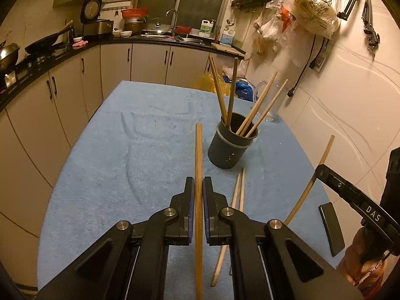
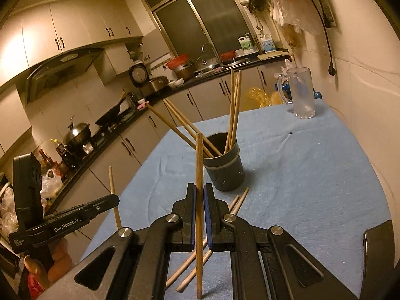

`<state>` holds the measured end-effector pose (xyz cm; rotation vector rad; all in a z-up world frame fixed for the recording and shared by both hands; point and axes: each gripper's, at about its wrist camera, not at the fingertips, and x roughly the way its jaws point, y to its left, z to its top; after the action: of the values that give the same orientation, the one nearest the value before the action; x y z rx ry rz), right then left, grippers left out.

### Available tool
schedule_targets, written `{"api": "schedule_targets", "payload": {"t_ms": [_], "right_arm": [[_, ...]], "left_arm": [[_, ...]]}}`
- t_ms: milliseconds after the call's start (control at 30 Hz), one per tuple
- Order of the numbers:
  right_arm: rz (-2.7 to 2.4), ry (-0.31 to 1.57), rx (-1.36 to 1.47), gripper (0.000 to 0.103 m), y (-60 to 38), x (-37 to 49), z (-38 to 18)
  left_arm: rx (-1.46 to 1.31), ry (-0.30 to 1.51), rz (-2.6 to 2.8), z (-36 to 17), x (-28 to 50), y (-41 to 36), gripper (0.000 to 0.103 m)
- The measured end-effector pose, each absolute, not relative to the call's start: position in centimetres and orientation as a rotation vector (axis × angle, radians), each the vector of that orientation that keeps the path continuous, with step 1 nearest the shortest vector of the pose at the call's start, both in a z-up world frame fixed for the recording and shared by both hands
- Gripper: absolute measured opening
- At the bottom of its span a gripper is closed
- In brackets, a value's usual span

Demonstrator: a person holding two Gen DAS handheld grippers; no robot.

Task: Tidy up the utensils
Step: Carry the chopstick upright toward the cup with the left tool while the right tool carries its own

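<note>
chopstick clamped upright between left tool pads

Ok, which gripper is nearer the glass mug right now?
Right. The glass mug stands ahead and right of the right gripper, large in its view; from the left gripper it sits farther off, small, behind the chopstick holder.

The holder stands on the table with five chopsticks leaning in it, and two loose sticks lie on the cloth just before it. The left tongs are clamped on one stick left of the holder, while the right tongs are clamped on another before it. A mug stands behind the holder, at the table's far right corner.
</note>
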<state>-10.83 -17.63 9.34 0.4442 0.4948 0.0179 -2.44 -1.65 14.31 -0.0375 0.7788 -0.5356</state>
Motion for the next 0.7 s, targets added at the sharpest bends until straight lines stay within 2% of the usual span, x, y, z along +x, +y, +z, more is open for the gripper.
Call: {"api": "schedule_targets", "payload": {"t_ms": [700], "right_arm": [[0.057, 0.431, 0.458, 0.007, -19.8, -11.8, 10.7]], "left_arm": [[0.002, 0.771, -0.527, 15.9, -3.3, -3.8, 0.006]]}}
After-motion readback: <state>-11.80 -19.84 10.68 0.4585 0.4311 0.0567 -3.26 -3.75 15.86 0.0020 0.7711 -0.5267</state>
